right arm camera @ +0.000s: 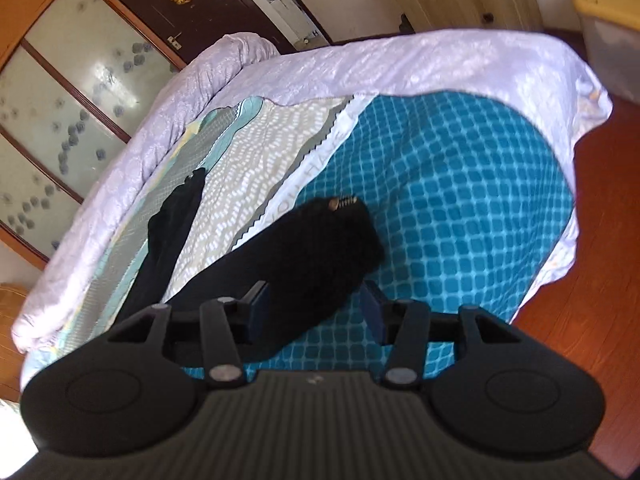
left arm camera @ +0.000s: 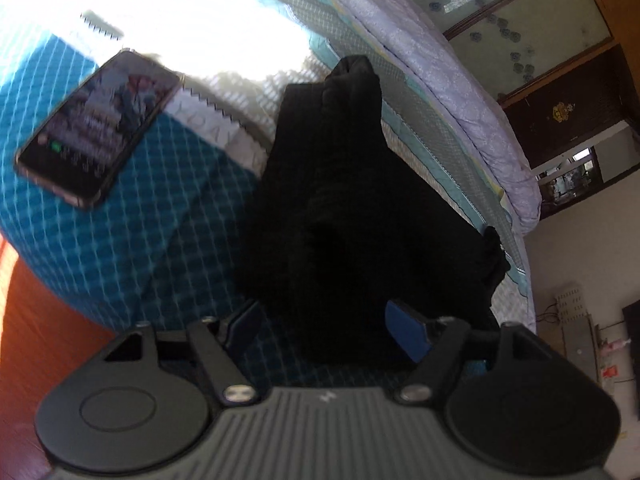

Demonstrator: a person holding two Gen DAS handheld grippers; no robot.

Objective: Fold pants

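Note:
Black pants lie on a bed with a blue checked cover. In the left wrist view they stretch away from my left gripper, which is open, its blue pads on either side of the near end of the cloth. In the right wrist view the pants lie with the waistband and a small label toward the far end, and one leg trails off to the left. My right gripper is open just above the near part of the pants.
A phone lies on the bed left of the pants. A lilac quilt is bunched along the bed's far side. A wardrobe with frosted glass doors, a dark door, a wooden floor and a yellow-lidded bin surround the bed.

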